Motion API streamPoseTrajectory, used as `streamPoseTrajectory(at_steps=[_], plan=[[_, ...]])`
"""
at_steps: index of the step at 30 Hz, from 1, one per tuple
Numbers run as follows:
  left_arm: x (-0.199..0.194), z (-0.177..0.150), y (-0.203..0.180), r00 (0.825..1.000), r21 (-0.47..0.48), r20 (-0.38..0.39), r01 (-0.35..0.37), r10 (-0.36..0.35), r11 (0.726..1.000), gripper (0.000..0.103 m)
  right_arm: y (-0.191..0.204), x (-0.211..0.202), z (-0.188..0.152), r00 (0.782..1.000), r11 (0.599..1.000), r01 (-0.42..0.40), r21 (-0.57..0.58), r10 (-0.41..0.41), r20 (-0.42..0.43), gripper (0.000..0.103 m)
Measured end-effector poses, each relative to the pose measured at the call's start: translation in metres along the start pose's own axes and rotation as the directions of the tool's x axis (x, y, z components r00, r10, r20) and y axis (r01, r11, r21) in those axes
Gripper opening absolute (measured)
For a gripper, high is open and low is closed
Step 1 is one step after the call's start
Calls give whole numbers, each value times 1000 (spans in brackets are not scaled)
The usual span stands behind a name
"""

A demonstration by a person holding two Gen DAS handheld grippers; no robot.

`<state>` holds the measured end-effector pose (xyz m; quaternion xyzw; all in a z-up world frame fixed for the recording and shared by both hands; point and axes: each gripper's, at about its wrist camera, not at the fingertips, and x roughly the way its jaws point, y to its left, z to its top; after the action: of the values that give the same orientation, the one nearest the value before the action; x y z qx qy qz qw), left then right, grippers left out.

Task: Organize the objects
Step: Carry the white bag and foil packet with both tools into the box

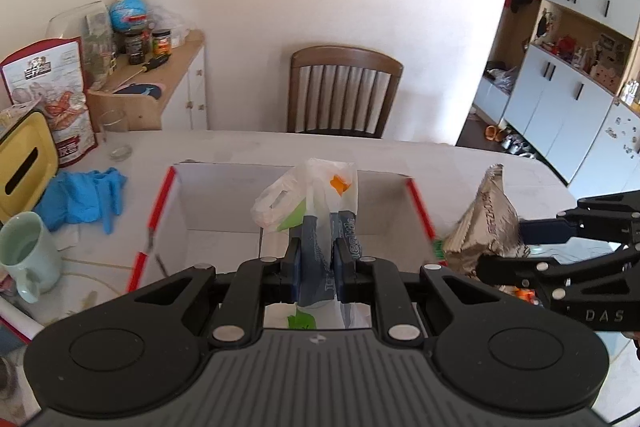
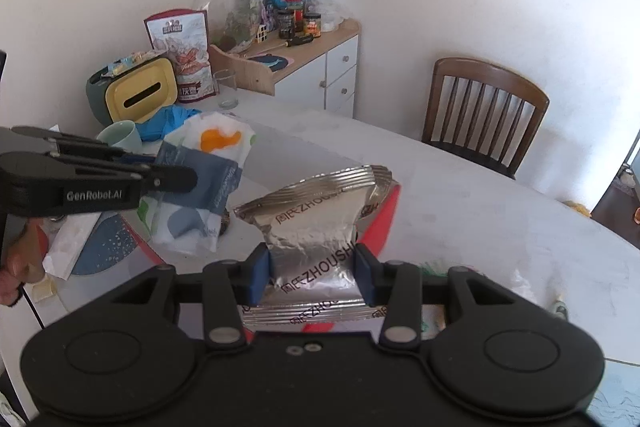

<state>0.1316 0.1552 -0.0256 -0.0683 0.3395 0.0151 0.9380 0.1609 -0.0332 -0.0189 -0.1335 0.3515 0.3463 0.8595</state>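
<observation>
My left gripper (image 1: 318,259) is shut on a white plastic bag (image 1: 316,187) with blue, green and orange print, held above an open white cardboard box with red edges (image 1: 160,203). The bag also shows in the right wrist view (image 2: 208,163), pinched by the left gripper (image 2: 172,179). My right gripper (image 2: 314,271) is shut on a silver foil snack packet (image 2: 316,223), held over the box's right red edge (image 2: 384,215). In the left wrist view the packet (image 1: 484,223) and right gripper (image 1: 516,239) sit at the right.
A white table (image 1: 280,143) carries a mint mug (image 1: 24,255), blue gloves (image 1: 80,199), a yellow tissue box (image 1: 24,163), a glass (image 1: 114,131) and a red-rimmed food bag (image 1: 52,87). A wooden chair (image 1: 344,91) stands behind. A side cabinet (image 2: 312,59) holds jars and a globe.
</observation>
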Motion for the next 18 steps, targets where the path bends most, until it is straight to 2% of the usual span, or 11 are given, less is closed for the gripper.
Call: streamPoseTrajectory(at_steps=[8, 12, 18], plan=[[36, 4, 31, 998, -11, -54, -30, 30, 999, 15, 15, 42, 10, 999, 1000, 0, -6, 0, -44, 42], [63, -4, 38, 993, 2, -112, -45, 45, 999, 15, 24, 74, 10, 994, 1000, -3, -31, 0, -105, 42], [81, -14, 45, 987, -10, -158, -41, 39, 999, 15, 34, 113, 4, 980, 998, -2, -65, -11, -199, 43]])
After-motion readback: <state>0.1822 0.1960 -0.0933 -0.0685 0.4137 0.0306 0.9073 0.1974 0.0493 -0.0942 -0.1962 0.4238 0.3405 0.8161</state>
